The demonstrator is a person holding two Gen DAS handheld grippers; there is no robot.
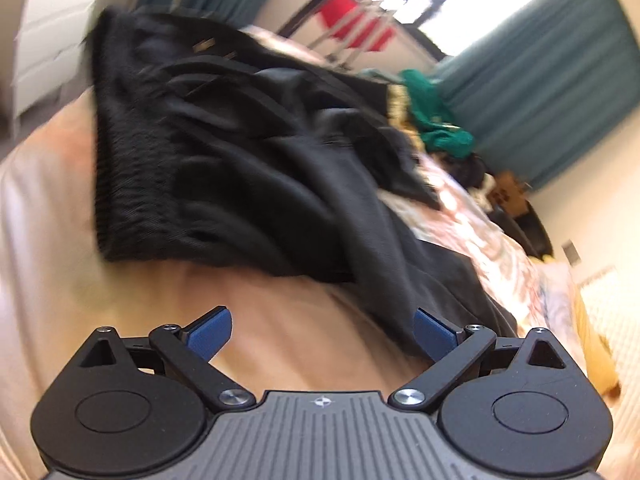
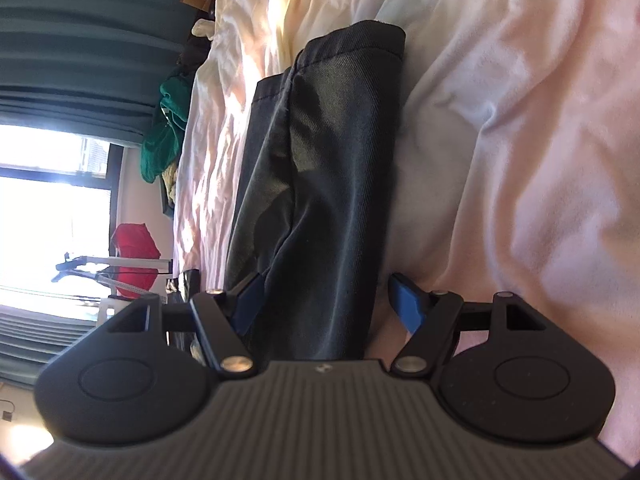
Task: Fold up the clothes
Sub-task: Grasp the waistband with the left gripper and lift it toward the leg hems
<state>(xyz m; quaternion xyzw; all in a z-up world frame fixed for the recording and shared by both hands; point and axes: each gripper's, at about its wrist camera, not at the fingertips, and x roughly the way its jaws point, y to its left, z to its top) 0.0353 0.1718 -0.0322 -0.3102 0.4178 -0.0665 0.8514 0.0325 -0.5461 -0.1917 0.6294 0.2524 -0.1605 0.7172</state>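
Black trousers (image 1: 240, 168) with a ribbed elastic waistband lie crumpled on the pale bedsheet (image 1: 280, 340). My left gripper (image 1: 322, 332) is open, just short of the fabric's near edge, with bare sheet between its blue pads. In the right wrist view a trouser leg (image 2: 320, 184) with a hemmed end stretches away along the sheet (image 2: 520, 160). My right gripper (image 2: 326, 300) is open, and the leg runs between its wide-apart fingers; I cannot tell if it touches them.
A pile of green and other clothes (image 1: 436, 120) lies at the bed's far side, also in the right wrist view (image 2: 164, 132). Teal curtains (image 1: 540, 80), a bright window, a drying rack with red cloth (image 1: 352, 24) and a white dresser (image 1: 52, 40) stand around the bed.
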